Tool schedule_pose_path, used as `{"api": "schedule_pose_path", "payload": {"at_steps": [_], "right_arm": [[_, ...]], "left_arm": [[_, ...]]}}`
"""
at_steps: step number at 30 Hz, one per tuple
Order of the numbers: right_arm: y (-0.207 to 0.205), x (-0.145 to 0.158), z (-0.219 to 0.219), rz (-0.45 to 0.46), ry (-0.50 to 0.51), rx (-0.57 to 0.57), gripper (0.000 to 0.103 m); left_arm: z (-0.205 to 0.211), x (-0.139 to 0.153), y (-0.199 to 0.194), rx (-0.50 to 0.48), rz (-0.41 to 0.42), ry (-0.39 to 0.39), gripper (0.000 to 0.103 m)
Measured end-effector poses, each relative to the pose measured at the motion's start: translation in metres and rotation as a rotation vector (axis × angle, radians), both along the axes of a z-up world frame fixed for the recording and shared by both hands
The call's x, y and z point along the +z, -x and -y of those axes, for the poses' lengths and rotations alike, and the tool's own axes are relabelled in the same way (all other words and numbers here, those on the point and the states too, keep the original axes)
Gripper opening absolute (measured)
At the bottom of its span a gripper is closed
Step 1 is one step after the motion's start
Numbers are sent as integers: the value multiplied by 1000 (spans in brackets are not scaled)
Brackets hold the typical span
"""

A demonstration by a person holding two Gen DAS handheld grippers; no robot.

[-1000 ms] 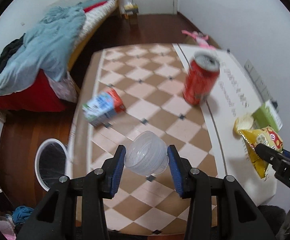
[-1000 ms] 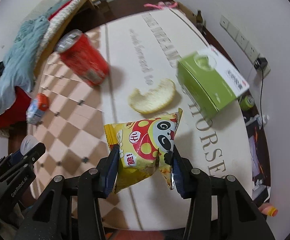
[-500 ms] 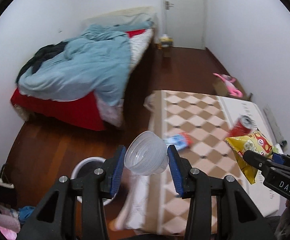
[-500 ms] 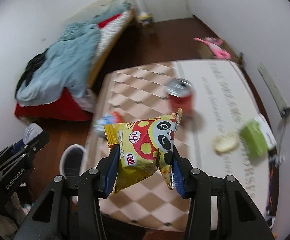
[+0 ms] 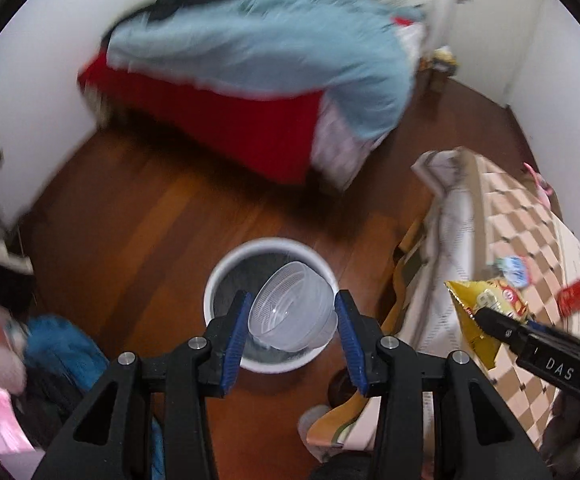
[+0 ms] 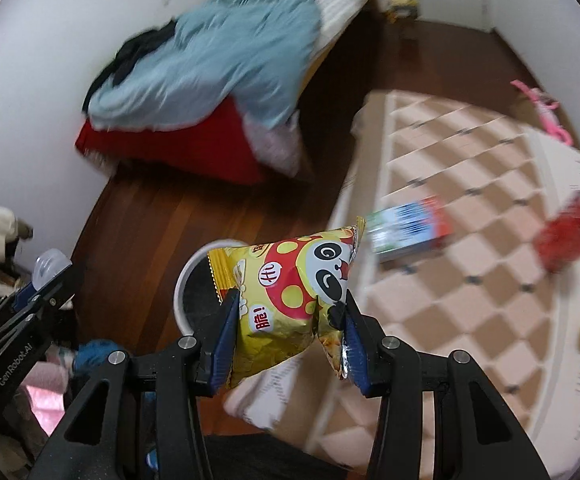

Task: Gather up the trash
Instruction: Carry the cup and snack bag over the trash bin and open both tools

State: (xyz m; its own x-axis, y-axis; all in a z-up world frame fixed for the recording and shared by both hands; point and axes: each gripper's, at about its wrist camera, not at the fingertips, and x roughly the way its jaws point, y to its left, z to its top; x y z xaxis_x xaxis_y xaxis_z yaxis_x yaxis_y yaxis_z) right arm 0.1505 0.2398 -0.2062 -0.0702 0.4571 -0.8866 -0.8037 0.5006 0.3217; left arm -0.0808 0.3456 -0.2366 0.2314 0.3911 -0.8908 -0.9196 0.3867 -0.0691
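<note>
While the left gripper (image 5: 292,322) pinches a clear cup (image 5: 292,316) over the bin (image 5: 226,268), the right gripper (image 6: 288,322) pinches a snack bag (image 6: 286,292)

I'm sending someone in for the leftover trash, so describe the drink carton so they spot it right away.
Start at the checkered tablecloth on the table beside the bed. The drink carton lies on its side near the table edge that faces the bed. Unlike the red can farther along, it is a boxy blue and white pack.
</note>
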Motion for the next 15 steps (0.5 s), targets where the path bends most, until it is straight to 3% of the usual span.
{"api": "schedule_pose_path", "payload": {"at_steps": [4,9,14,15], "right_arm": [[19,-50,-44,-99,58,30,49],[33,-105,-86,-219,117,36,49],[44,-147,-125,-284,156,38,49],[47,-153,-133,-292,161,38,49]], "left_arm": [[-36,-49,21,82,41,153,39],[-69,-96,32,138,81,280,39],[-86,-118,42,160,110,373,40],[-87,-120,43,162,101,376,52]]}}
